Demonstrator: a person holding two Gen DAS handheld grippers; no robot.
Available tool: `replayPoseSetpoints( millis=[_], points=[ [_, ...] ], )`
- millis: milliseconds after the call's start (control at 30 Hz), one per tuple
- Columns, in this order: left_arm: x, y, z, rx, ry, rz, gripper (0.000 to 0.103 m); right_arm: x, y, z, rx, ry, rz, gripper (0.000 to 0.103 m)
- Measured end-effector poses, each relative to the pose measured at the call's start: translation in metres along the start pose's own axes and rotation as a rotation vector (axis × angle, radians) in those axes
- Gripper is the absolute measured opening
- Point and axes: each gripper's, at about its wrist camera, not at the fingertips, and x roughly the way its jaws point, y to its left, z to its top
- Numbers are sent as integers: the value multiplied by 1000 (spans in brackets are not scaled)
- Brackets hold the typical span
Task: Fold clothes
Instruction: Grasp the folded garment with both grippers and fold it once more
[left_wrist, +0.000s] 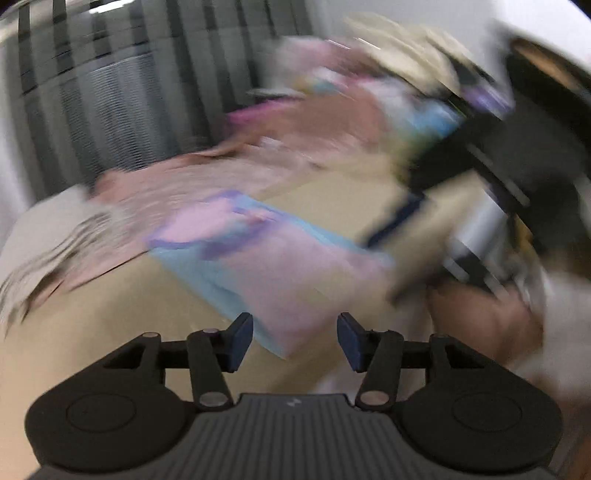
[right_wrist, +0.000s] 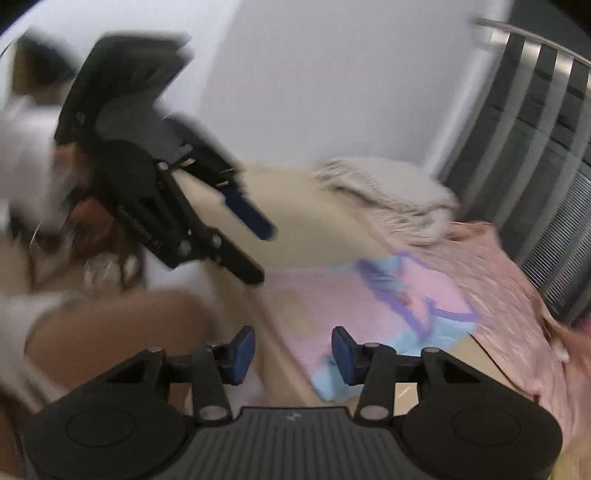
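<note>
A folded pink and light-blue garment (left_wrist: 258, 254) with purple trim lies on the tan table (left_wrist: 110, 332); it also shows in the right wrist view (right_wrist: 369, 306). My left gripper (left_wrist: 295, 341) is open and empty, held above the garment's near edge. My right gripper (right_wrist: 293, 354) is open and empty, above the garment's near corner. The left gripper (right_wrist: 255, 247) also shows in the right wrist view, raised at the left with its fingers apart. The right gripper (left_wrist: 391, 218) is a dark blur at the right of the left wrist view. Both views are motion-blurred.
A pink patterned cloth (right_wrist: 517, 288) lies beside the garment, and a cream knitted cloth (right_wrist: 391, 195) lies behind it. A heap of mixed clothes (left_wrist: 351, 103) sits at the far end. Striped curtains (left_wrist: 110, 92) and a white wall (right_wrist: 314, 74) stand behind. The person's legs (right_wrist: 110, 332) are close.
</note>
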Motion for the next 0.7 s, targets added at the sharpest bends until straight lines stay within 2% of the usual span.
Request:
replayPoseSetpoints(
  millis=[33,67,100,167,200,267,300,333,433,467,500,533,567,600,667,700],
  points=[
    [3,-2,-1,31,4,-2,52,5,-3,0,-13,20,12,24],
    [5,-4,-3,63,8,-4,52,9,-6,-1,-23,37,22,18],
    [8,-5,-4,94,11,-6,52,13,-9,-1,-33,55,32,17],
    [13,-9,-6,157,19,-10,48,17,-15,-3,-24,62,64,2],
    [15,-11,-7,179,25,-10,37,18,-17,-2,-8,72,72,0],
    [11,-12,-6,182,34,-15,28,14,-16,-2,8,83,95,0],
    [9,-12,-6,180,36,-20,18,11,-16,-3,17,84,120,0],
    [6,-12,-6,179,39,-25,13,6,-15,-4,37,74,150,0],
    [-9,-19,-7,225,16,-17,15,-13,-15,-7,98,27,223,0],
    [-16,-23,-8,259,-3,-5,25,-20,-15,-8,108,8,222,7],
    [-20,-29,-10,311,-18,20,47,-25,-13,-7,77,4,202,15],
    [-19,-37,-13,380,-24,51,55,-28,-9,-6,32,7,175,38],
    [-14,-44,-17,440,-29,67,57,-27,0,-6,-65,20,121,59],
    [-10,-51,-21,501,-33,84,57,-24,12,-5,-179,36,58,61],
    [0,-59,-27,584,-34,109,56,-15,32,-12,-390,67,-41,59],
    [5,-61,-30,608,-34,118,55,-7,36,-15,-449,81,-68,57]
  ],
)
